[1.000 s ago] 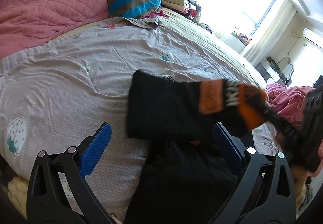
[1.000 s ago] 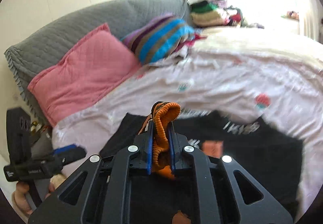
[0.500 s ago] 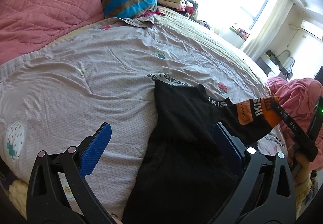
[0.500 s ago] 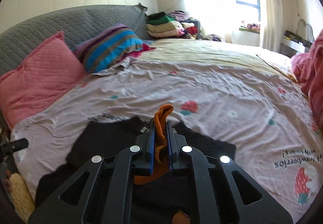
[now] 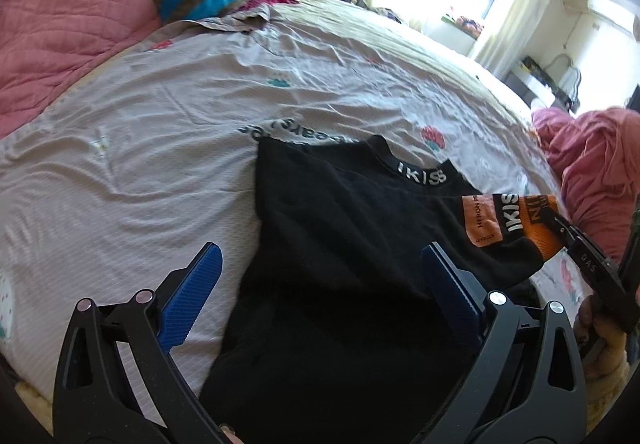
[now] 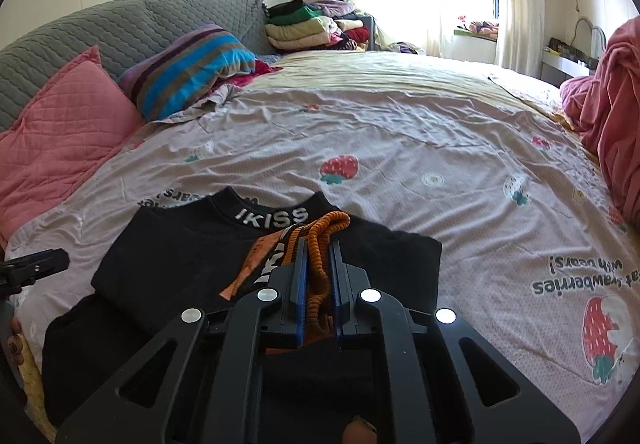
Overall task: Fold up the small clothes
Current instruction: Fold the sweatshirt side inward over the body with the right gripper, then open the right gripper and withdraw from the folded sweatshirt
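A small black top (image 5: 344, 244) with an "IKISS" collar and an orange sleeve cuff (image 5: 536, 219) lies on the bed. It also shows in the right wrist view (image 6: 180, 256). My left gripper (image 5: 320, 272) is open and empty, hovering over the top's body. My right gripper (image 6: 318, 248) is shut on the orange cuff (image 6: 328, 232) and holds the sleeve stretched out to the right, just above the sheet. The right gripper also shows at the right edge of the left wrist view (image 5: 560, 222).
The sheet (image 6: 420, 147) is pale with strawberry prints. A pink pillow (image 6: 60, 123) and a striped pillow (image 6: 192, 67) lie at the grey headboard. Folded clothes (image 6: 312, 23) are stacked at the far side. A pink blanket (image 6: 612, 103) is heaped at the right.
My right gripper has pulled the orange cuff out to the right, unfolding the sleeve from across the top. The collar now shows. My left gripper stayed open over the top.
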The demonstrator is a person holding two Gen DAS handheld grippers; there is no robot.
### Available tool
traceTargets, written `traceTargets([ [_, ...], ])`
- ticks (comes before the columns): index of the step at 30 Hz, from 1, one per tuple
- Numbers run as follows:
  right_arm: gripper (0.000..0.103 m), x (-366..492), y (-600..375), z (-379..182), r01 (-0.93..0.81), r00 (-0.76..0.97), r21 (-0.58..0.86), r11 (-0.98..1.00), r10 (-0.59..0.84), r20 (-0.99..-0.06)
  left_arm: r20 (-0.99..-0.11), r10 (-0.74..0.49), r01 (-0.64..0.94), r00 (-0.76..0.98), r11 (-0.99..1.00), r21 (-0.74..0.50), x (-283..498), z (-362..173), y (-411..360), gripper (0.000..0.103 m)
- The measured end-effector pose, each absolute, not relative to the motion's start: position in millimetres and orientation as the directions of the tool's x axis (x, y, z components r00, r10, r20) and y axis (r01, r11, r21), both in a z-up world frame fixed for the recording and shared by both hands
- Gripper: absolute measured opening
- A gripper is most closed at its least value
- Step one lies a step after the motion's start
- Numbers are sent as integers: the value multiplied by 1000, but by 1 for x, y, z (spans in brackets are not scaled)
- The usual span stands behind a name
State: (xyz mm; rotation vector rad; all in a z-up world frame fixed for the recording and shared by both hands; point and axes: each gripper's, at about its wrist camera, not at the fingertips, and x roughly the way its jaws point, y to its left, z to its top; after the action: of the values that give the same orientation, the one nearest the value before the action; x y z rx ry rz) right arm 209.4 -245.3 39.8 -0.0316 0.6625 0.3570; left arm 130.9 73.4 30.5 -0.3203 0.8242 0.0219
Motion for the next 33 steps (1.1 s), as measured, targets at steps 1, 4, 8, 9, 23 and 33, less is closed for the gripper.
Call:
traceTargets([
  [1, 9, 210, -246, 38, -332, 728, 86, 939, 313, -610, -728, -106, -136, 678, 954, -266, 135, 29, 69, 93],
  [4, 9, 211, -249, 34, -327, 721, 92, 941, 311, -619, -738, -112, -117, 665, 961, -251, 146, 25, 60, 93],
  [8, 11, 213, -253, 30, -302, 721, 85, 949, 286, -631, -752, -104, -108, 651, 968, -227, 158, 21, 51, 93],
  [9, 11, 214, -255, 30, -300, 721, 86, 950, 285, -631, -754, -102, -107, 648, 969, -224, 159, 20, 50, 93],
  [23, 36, 206, -234, 20, -369, 661, 109, 923, 344, -667, -783, -86, -83, 616, 981, -173, 179, 6, 41, 63],
  [33, 41, 197, -199, -3, -474, 562, 94, 876, 383, -733, -823, -127, -53, 554, 981, -187, 182, -27, 42, 33],
])
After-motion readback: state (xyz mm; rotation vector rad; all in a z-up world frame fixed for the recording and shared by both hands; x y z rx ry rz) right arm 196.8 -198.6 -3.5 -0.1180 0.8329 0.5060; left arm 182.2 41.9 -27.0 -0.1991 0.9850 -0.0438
